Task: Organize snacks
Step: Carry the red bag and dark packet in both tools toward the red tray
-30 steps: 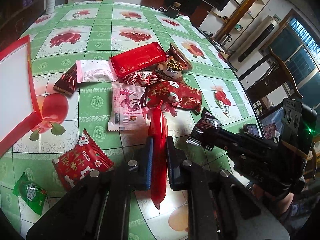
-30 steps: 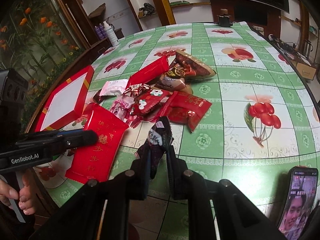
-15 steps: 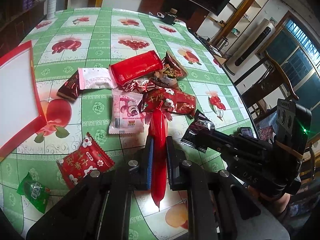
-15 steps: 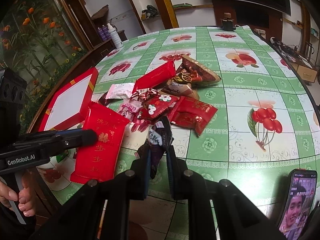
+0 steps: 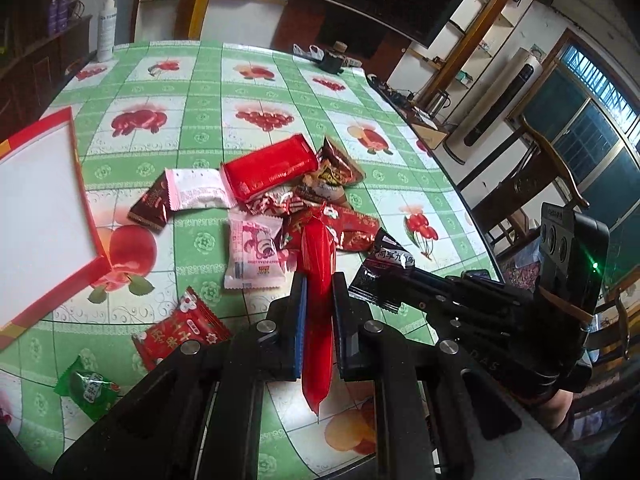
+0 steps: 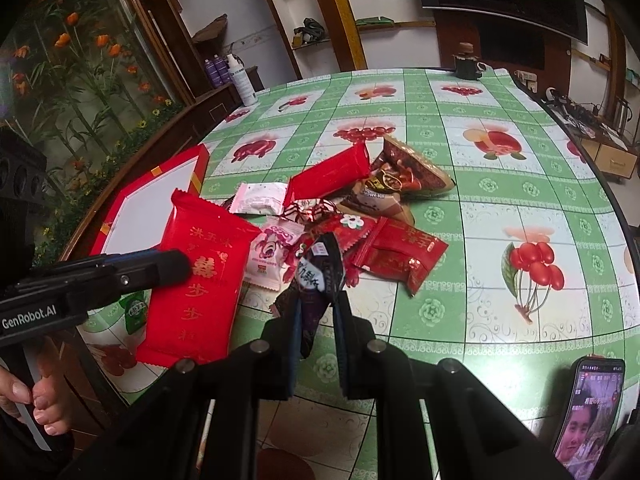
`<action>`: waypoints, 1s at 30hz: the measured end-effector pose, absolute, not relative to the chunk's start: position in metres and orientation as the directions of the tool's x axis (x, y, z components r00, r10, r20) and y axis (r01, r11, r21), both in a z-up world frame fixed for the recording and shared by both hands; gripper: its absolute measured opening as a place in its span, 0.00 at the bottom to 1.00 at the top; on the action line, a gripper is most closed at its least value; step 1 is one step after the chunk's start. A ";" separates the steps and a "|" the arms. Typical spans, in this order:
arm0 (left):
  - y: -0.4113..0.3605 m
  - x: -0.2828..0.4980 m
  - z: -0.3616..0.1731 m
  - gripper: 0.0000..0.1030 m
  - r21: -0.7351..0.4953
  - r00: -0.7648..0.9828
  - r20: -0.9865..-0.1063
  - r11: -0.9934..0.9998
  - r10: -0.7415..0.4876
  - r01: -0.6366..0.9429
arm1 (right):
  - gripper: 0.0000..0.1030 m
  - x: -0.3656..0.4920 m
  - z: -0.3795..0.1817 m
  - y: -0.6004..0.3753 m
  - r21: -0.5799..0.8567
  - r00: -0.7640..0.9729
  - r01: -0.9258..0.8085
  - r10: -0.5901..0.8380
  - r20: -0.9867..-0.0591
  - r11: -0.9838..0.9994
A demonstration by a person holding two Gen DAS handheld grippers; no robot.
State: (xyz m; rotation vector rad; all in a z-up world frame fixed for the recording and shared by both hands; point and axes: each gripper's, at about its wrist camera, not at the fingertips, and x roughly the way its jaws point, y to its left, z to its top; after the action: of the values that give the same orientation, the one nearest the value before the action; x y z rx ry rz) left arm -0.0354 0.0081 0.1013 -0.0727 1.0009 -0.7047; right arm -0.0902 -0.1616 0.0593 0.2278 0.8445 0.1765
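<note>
My left gripper (image 5: 319,280) is shut on a flat red snack packet (image 5: 317,308), seen edge-on and held above the table; in the right wrist view its broad face (image 6: 200,280) shows. My right gripper (image 6: 318,304) is shut on a dark snack packet (image 6: 320,272), also seen at the right in the left wrist view (image 5: 382,268). A pile of snacks (image 5: 280,184) lies mid-table. A red-rimmed white tray (image 5: 36,200) sits at the left.
A small red packet (image 5: 180,332) and a green candy (image 5: 86,388) lie near the front left. A phone (image 6: 586,412) lies at the table's front right edge. A dark jar (image 6: 466,62) stands at the far edge. Chairs stand to the right.
Both grippers have lifted higher and pulled back from the pile, each keeping its packet. The pile looks smaller and farther away.
</note>
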 end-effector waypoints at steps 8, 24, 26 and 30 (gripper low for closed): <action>0.022 -0.035 0.110 0.10 -0.366 0.370 -0.734 0.790 -0.570 0.492 | 0.17 -0.086 0.070 -0.146 0.252 0.654 -0.102 0.256 -0.712 0.962; 0.059 -0.030 0.121 0.10 -0.368 0.426 -0.718 0.819 -0.551 0.439 | 0.17 -0.073 0.085 -0.098 0.196 0.634 -0.208 0.285 -0.719 0.958; 0.066 -0.029 0.122 0.10 -0.371 0.435 -0.716 0.825 -0.547 0.427 | 0.17 -0.072 0.086 -0.094 0.193 0.631 -0.218 0.289 -0.720 0.957; 0.079 -0.029 0.125 0.10 -0.378 0.450 -0.710 0.832 -0.542 0.405 | 0.17 -0.069 0.088 -0.086 0.188 0.623 -0.237 0.298 -0.723 0.953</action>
State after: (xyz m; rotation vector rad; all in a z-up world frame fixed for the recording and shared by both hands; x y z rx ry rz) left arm -0.0290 0.0794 0.1251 -0.1620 0.9362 -0.5887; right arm -0.0694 -0.0859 0.0879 0.0763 0.8436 0.3075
